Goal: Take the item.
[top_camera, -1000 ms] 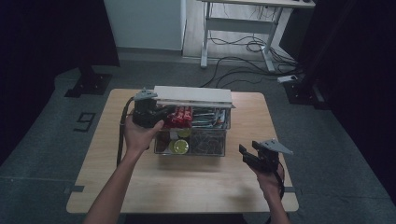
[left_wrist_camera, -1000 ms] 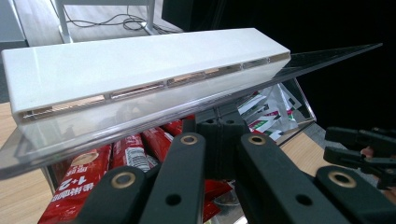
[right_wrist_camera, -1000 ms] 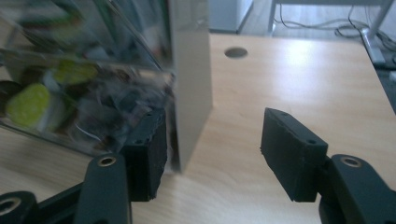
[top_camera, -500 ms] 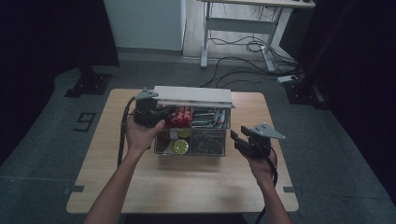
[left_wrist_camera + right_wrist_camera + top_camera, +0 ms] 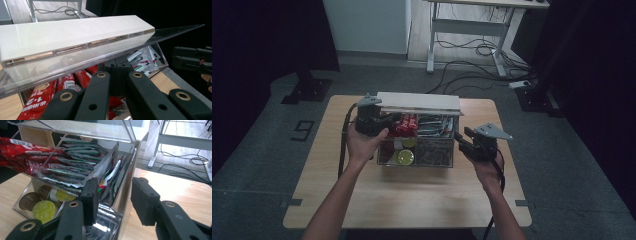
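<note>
A clear acrylic box (image 5: pixel 418 159) stands mid-table with its white-topped lid (image 5: pixel 419 102) raised. Inside lie red sachets (image 5: pixel 404 125), green-and-white sachets (image 5: pixel 435 125) and coffee capsules (image 5: pixel 404 156). My left gripper (image 5: pixel 387 121) is at the box's upper left corner. In the left gripper view its jaws (image 5: pixel 117 70) meet at the lid's (image 5: pixel 75 37) clear edge, above the red sachets (image 5: pixel 37 97). My right gripper (image 5: pixel 460 139) is open at the box's right end. Its jaws (image 5: pixel 115 197) straddle the box's wall (image 5: pixel 126 195), beside the sachets (image 5: pixel 82 157) and capsules (image 5: pixel 43 210).
The wooden table (image 5: pixel 412 205) has bare room in front of the box and at both sides. Behind it stand a desk frame (image 5: pixel 467 30), floor cables (image 5: pixel 472 50) and a black stand base (image 5: pixel 307 90). The right gripper (image 5: pixel 192 60) shows far right in the left gripper view.
My right gripper has moved forward and left from the table's right front up to the box's right wall. The left gripper and the raised lid have stayed put.
</note>
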